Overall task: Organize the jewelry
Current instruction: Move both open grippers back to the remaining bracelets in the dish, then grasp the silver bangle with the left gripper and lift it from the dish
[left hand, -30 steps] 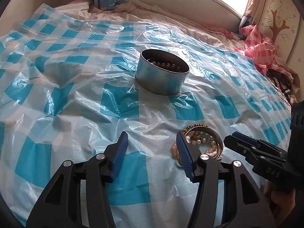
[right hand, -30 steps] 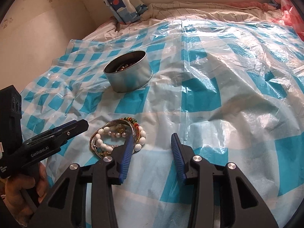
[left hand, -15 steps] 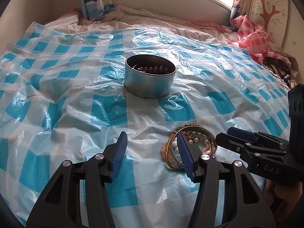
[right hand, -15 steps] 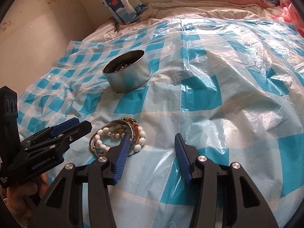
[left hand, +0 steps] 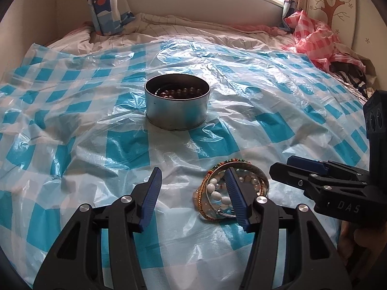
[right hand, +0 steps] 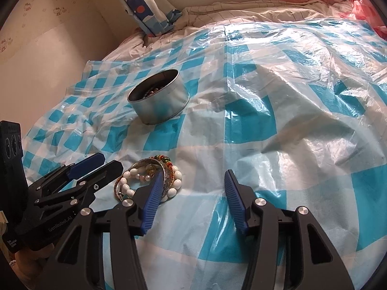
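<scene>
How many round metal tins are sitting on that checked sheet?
1. The single tin stands upright on the blue-checked plastic sheet, farther back than the pile of bracelets, with dark beads inside it. Nothing suggests another, though the tongs block part of the near sheet.

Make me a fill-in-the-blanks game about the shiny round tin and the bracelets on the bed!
1. The round silver metal tin stands on a plastic sheet checked white and ____.
2. Inside the tin lie dark ____ beads.
3. The pile of white-bead and gold bracelets lies ____ the tin, on the sheet.
4. Between the blue pads of the left gripper there is ____.

Missing words: blue; round; outside; nothing
</scene>
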Tool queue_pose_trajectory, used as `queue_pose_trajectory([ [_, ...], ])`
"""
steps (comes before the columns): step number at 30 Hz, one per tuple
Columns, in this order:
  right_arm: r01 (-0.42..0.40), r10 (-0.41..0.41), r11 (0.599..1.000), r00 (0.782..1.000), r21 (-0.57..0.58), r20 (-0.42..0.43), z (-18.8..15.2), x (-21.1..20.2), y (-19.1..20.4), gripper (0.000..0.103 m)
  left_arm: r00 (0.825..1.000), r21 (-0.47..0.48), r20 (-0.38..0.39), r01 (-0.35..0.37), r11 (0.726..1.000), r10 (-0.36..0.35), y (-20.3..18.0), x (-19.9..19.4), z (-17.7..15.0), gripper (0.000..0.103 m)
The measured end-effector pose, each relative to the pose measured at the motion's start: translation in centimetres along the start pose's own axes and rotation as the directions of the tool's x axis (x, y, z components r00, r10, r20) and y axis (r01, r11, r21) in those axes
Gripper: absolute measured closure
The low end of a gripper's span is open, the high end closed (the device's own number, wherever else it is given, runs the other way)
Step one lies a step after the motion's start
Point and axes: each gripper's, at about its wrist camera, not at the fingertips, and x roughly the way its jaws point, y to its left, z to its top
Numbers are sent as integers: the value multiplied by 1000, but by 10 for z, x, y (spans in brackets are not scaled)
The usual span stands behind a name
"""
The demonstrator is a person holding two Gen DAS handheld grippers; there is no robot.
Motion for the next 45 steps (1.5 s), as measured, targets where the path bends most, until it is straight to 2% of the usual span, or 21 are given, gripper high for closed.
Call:
queue_pose_trajectory([
  [7,-14,12,998,999,63,30,1,-5,-11,48,999,80,-13,32,996,-31,-14,9,4,51],
  [13,-38,34,994,999,106,38,2,-6,-19,47,999,162,-41,36,986,-30,-28,19,7,52],
  [14,-38,34,994,999,106,38,2,-6,-19,46,998,163,-49,38,986,-30,-29,21,7,57],
  [15,-39,35,993,999,107,39,2,-6,-19,46,997,166,-65,41,985,-30,-29,24,7,75],
  [16,-41,37,993,999,108,39,1,-6,-19,46,997,173,-79,37,984,-23,-30,26,6,88],
  [18,-43,39,993,998,113,40,2,-6,-19,46,997,166,-77,40,985,-27,-28,26,6,96],
  [22,-48,43,992,998,119,41,2,-6,-20,45,994,80,-60,98,992,-94,-14,19,8,101],
  [25,-48,44,992,998,118,41,2,-6,-20,45,982,-71,-46,180,981,-183,8,14,8,101],
  [28,-48,43,992,998,118,41,2,-6,-20,45,965,-222,-16,250,942,-260,35,10,5,101],
  [30,-47,43,992,998,117,40,2,-5,-20,45,962,-302,15,266,916,-274,52,7,2,101],
  [31,-46,42,992,998,117,40,2,-5,-20,45,960,-339,28,270,901,-277,59,6,0,101],
  [33,-45,41,992,998,114,37,2,-6,-20,45,971,-393,39,231,890,-234,74,4,-3,103],
  [36,-43,40,993,999,111,34,1,-6,-18,44,989,-400,-29,118,909,-142,84,8,-6,103],
  [38,-43,39,993,999,109,33,1,-6,-17,43,990,-365,-50,103,925,-130,83,8,-2,103],
  [42,-42,39,993,999,108,32,1,-5,-16,43,996,-178,-46,72,981,-82,60,4,13,101],
  [45,-42,39,993,999,107,32,1,-5,-16,42,996,-74,-72,50,996,-55,44,12,17,98],
])
